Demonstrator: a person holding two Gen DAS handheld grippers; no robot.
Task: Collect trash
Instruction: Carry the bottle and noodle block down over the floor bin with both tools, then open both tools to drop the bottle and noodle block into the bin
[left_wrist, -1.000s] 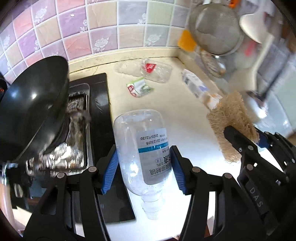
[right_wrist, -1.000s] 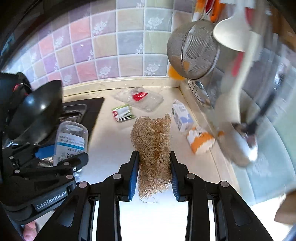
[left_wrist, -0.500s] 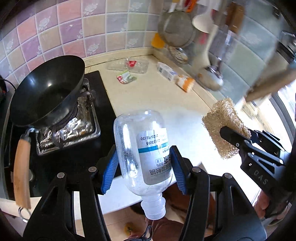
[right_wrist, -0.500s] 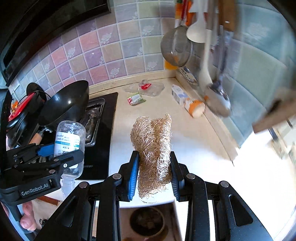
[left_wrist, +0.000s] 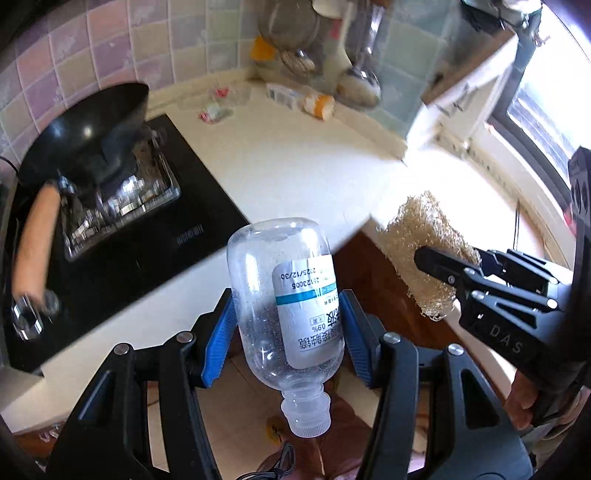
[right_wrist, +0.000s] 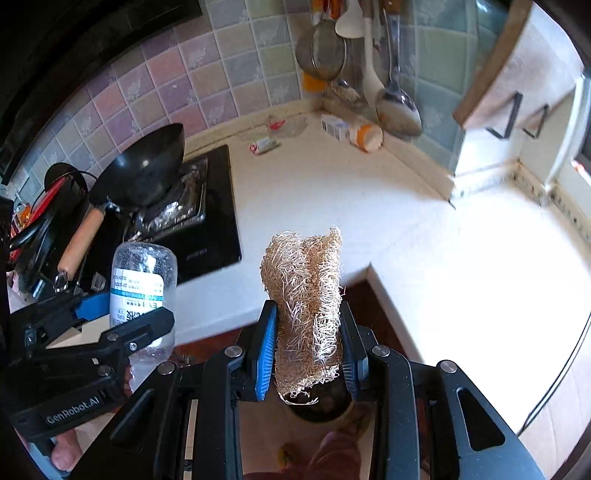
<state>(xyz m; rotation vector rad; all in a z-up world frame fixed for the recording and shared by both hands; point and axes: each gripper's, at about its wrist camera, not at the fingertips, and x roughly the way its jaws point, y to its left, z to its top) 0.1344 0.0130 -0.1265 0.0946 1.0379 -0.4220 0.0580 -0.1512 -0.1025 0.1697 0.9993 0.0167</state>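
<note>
Left gripper (left_wrist: 286, 338) jaws clamp saline bottle (left_wrist: 286, 306); right gripper (right_wrist: 308, 349) jaws clamp loofah (right_wrist: 304, 291). Both off bench (right_wrist: 332, 192) edge. Wok (right_wrist: 144, 173), wrappers (right_wrist: 264, 143) behind.

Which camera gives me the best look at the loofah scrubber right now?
The right wrist view: the loofah scrubber stands centred and sharp, clamped between the right gripper's blue pads, with its full length visible. The left wrist view shows it only at the side, its lower part hidden behind the right gripper's finger.
</note>
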